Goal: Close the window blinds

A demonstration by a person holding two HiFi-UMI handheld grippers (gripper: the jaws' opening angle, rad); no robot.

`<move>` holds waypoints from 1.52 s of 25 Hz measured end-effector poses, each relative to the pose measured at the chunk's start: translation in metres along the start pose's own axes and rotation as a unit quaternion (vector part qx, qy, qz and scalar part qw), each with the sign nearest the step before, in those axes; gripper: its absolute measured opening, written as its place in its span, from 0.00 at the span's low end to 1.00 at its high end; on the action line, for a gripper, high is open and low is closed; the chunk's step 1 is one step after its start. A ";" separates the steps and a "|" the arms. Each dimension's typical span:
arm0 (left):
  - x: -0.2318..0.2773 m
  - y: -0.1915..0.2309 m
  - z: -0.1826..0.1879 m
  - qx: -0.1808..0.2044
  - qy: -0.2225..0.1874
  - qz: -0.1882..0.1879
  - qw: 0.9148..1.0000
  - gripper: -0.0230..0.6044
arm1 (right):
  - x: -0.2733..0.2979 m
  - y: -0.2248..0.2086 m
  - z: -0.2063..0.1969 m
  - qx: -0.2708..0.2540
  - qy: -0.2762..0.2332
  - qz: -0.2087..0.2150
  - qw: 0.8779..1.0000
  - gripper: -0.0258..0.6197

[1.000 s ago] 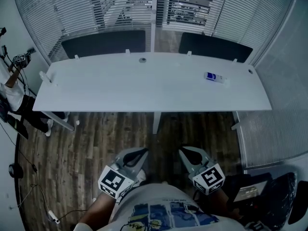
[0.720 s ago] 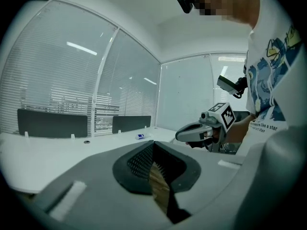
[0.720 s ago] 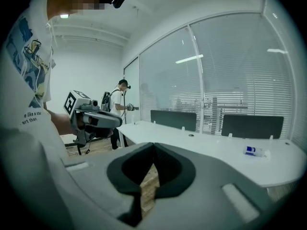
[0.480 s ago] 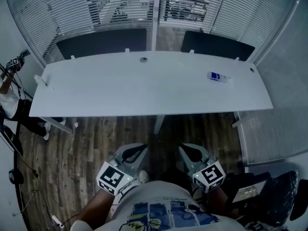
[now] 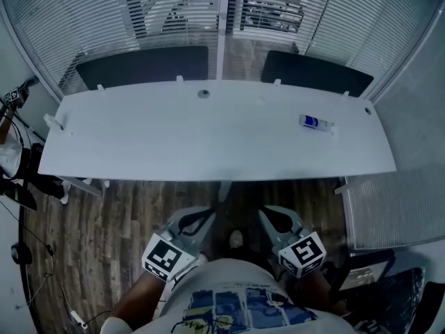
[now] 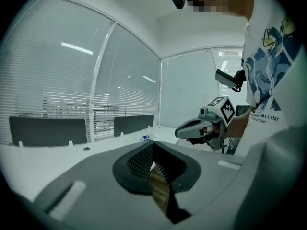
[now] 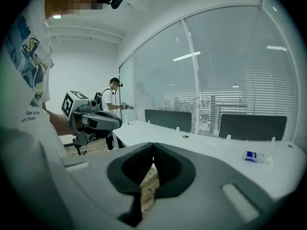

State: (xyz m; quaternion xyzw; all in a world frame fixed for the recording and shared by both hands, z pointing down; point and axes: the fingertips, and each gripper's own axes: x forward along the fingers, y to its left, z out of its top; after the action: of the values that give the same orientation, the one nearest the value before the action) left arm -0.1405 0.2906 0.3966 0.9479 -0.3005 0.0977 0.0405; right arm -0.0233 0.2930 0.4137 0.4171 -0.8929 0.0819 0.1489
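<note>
White desk (image 5: pixel 174 138) in frt of blinds (image 5: pixel 83 19)

**Q:** Where is the head view mounted?

**A:** Above the person's torso, facing forward and steeply down. The desk (image 5: pixel 208 138) crosses mid-frame and the window blinds (image 5: pixel 83 19) fill the top edge.

**Q:** And the gripper views?

**A:** Each sits close behind its own jaws and looks along them, near level, across the desk toward the blinds. The left gripper view catches the right gripper (image 6: pixel 180 132) at frame right. The right gripper view catches the left gripper (image 7: pixel 115 123) at frame left. All three views share the desk, the blinds and a small blue-and-white item (image 5: pixel 313 122).
</note>
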 end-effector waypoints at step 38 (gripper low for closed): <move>0.157 0.236 0.049 0.065 0.009 0.023 0.998 0.05 | 0.175 -0.152 0.054 0.034 -0.002 -0.046 0.998 0.04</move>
State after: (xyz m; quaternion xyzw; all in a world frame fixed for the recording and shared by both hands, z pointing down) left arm -0.1433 0.0026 0.3859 0.9404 -0.3149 0.1265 -0.0207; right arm -0.0231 0.0551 0.4241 0.4624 -0.8698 0.1049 0.1365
